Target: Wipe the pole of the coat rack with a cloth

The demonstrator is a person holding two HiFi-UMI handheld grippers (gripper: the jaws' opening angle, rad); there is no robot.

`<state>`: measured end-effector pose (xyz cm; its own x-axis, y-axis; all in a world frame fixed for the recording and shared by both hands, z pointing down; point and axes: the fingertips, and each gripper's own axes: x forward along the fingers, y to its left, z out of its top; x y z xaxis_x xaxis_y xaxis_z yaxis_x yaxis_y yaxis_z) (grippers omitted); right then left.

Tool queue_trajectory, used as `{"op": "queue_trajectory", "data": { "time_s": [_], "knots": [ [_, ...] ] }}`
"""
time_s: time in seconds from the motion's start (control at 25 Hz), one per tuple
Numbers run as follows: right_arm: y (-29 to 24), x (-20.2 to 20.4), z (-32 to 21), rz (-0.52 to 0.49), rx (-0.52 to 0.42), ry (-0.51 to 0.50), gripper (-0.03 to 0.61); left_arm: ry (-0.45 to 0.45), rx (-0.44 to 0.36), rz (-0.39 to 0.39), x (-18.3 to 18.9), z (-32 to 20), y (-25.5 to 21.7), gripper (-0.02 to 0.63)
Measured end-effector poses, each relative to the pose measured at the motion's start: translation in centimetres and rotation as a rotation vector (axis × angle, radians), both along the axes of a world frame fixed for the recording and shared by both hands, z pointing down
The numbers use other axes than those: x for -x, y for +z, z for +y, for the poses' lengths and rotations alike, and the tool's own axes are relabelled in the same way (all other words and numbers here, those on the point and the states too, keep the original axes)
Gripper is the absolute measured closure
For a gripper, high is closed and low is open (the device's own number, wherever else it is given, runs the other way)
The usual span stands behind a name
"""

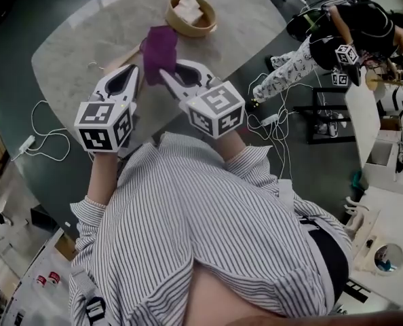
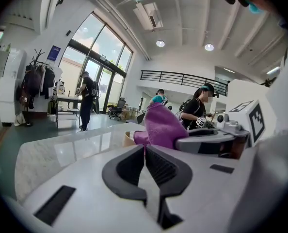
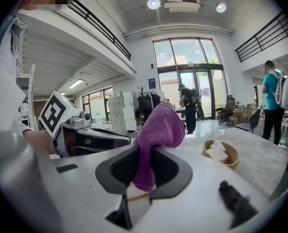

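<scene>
Cloth (image 1: 159, 46), purple, is bunched above the table (image 1: 72, 66), between your two grippers' tips. Your right gripper (image 3: 144, 152) clamps it: one fold hangs down between the jaws, the rest mounds over them. Your left gripper (image 2: 145, 148) is closed almost flat, with a thin purple edge of the cloth caught in the seam at its tips. Bowl (image 1: 171, 17) holding something white sits on the table just past the cloth. Coat rack (image 3: 145, 98) stands well apart, by the windows.

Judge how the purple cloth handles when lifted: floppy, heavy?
Probably floppy: the purple cloth slumps in folds over the right gripper, whose jaws pinch it. Likely light: that small pinch seems to hold it up.
</scene>
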<state>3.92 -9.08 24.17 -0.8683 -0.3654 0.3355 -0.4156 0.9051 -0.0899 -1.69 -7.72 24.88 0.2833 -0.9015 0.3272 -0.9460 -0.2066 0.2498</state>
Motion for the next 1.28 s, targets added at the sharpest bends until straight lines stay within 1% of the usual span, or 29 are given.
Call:
{"op": "queue_trajectory", "data": {
  "time_s": [0.36,0.52,0.76,0.96,1.28],
  "knots": [
    [0.2,-0.5,-0.4,-0.015,0.001,-0.012,0.512,-0.041,0.01,0.004,-0.5,-0.5,0.7,0.592],
    [0.1,-0.5,-0.1,-0.007,-0.008,-0.017,0.512,-0.042,0.017,-0.003,-0.5,-0.2,0.6,0.594],
    [0.0,-0.7,-1.5,0.005,0.004,-0.029,0.512,-0.041,0.036,0.0,-0.9,-1.8,0.8,0.594],
    [0.4,-0.5,-0.7,0.013,0.004,-0.042,0.512,-0.039,0.041,-0.002,-0.9,-1.1,1.3,0.594],
    [1.1,-0.8,-1.5,0.013,0.003,-0.047,0.512,-0.04,0.051,-0.01,-1.3,-1.7,2.1,0.594]
  ]
}}
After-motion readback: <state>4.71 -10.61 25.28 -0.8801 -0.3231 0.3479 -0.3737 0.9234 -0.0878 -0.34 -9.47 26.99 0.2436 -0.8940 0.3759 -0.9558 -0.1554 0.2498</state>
